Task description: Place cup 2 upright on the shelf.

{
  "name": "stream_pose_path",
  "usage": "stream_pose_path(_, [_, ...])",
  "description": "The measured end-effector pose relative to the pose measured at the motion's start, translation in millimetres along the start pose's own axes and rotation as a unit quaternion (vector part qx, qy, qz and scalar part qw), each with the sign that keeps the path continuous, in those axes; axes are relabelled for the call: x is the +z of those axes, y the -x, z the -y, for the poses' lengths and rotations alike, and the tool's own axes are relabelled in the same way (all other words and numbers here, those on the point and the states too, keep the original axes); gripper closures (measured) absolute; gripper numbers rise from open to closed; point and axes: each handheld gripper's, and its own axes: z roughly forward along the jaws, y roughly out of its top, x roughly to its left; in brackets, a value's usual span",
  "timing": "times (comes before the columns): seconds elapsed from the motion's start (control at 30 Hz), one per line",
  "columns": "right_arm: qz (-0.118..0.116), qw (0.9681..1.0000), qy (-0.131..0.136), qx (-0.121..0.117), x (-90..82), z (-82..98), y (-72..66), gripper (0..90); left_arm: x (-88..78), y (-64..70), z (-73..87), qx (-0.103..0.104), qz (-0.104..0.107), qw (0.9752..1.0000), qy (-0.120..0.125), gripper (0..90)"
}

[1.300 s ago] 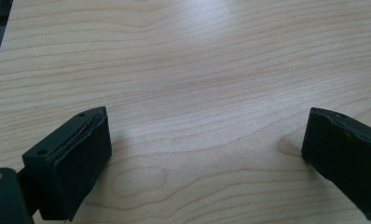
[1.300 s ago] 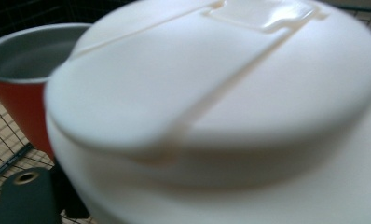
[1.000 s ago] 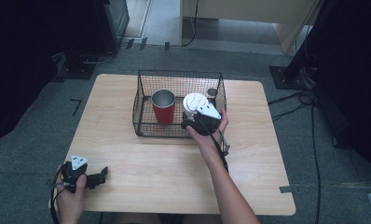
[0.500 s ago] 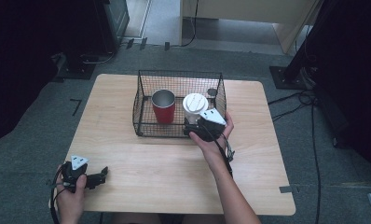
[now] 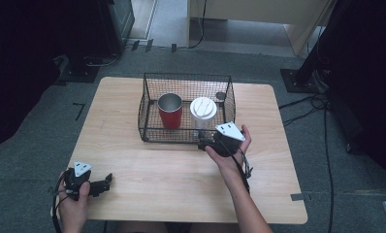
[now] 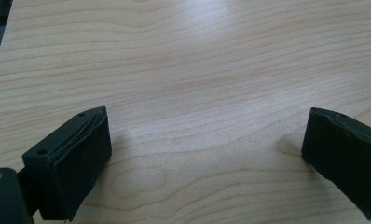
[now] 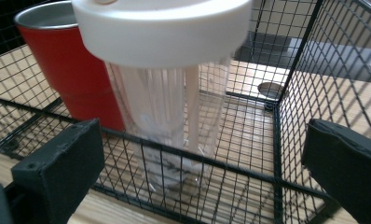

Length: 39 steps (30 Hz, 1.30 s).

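Note:
A black wire basket (image 5: 186, 76) stands at the back middle of the wooden table (image 5: 133, 160). Inside it, a red metal cup (image 5: 170, 110) is upright on the left, and a clear tumbler with a white lid (image 5: 202, 109) is upright beside it. My right gripper (image 5: 204, 143) is just outside the basket's front wall and points at the tumbler (image 7: 174, 93). Its jaws have just been opening and stand open, with nothing between them. My left gripper (image 5: 104, 183) rests low at the front left corner, open over bare wood (image 6: 207, 135).
A small dark round piece (image 5: 220, 95) lies in the basket's back right corner. The basket's front wire wall (image 7: 188, 154) stands between my right jaws and the cups. Bare wood stretches across the table's front half. Cables and dark stands sit on the floor around it.
My right gripper has drawn back from over the basket to just outside its front wall, leaving the white-lidded tumbler standing inside. The left hand has kept still.

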Motion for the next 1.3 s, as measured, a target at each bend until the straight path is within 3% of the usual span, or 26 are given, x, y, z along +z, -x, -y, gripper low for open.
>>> stream_pose_path(0.27, [0.007,1.0000,0.004,-0.003,-14.0,11.4,9.8,0.0,0.0,-0.1,0.0,0.001,0.000,1.0000,0.000,2.1])
stream_pose_path(1.3, [0.061,0.9977,-0.015,0.024,-60.0,56.0,73.6,0.0,-0.2,-0.1,-0.1,0.001,0.000,1.0000,-0.001,2.1])
